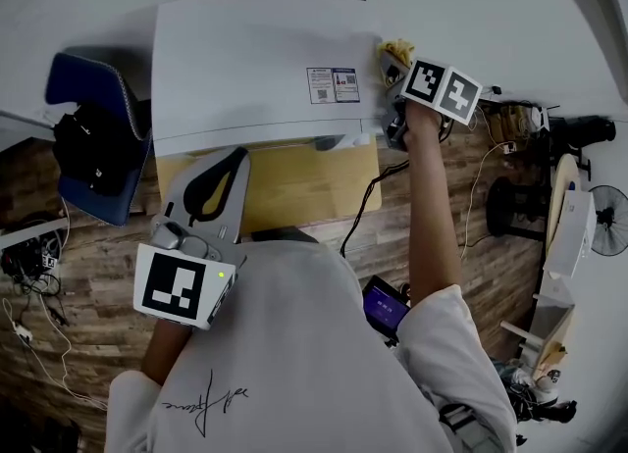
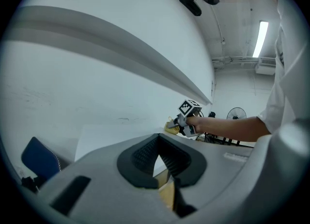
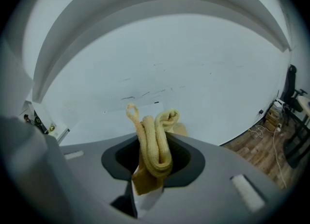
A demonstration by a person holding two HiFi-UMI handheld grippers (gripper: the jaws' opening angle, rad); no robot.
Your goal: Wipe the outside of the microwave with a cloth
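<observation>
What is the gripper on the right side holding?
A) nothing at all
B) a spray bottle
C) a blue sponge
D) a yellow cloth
D: the right gripper view shows the right gripper with its jaws closed on a folded yellow cloth, which it holds at the right end of the white microwave.
</observation>
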